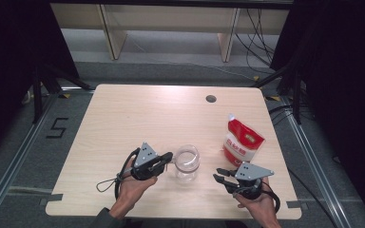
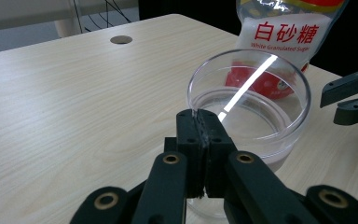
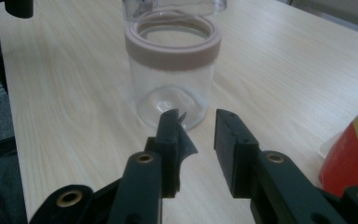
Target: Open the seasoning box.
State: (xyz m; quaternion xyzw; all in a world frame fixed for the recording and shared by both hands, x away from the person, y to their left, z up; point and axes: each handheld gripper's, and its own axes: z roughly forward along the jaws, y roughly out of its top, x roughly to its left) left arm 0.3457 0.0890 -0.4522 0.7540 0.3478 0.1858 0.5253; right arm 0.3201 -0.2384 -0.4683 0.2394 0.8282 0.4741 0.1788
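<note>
Jar [image 1: 187, 163] rim between left tongs [image 1: 171, 157]

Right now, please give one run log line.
left gripper: shut on clear plastic jar rim | right gripper: open, holding nothing | red-white sugar bag: upright

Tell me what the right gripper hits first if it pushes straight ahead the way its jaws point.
Probably the clear plastic jar with the pink collar: it stands dead ahead of the right gripper, nothing between them. The gap is hard to judge.
</note>
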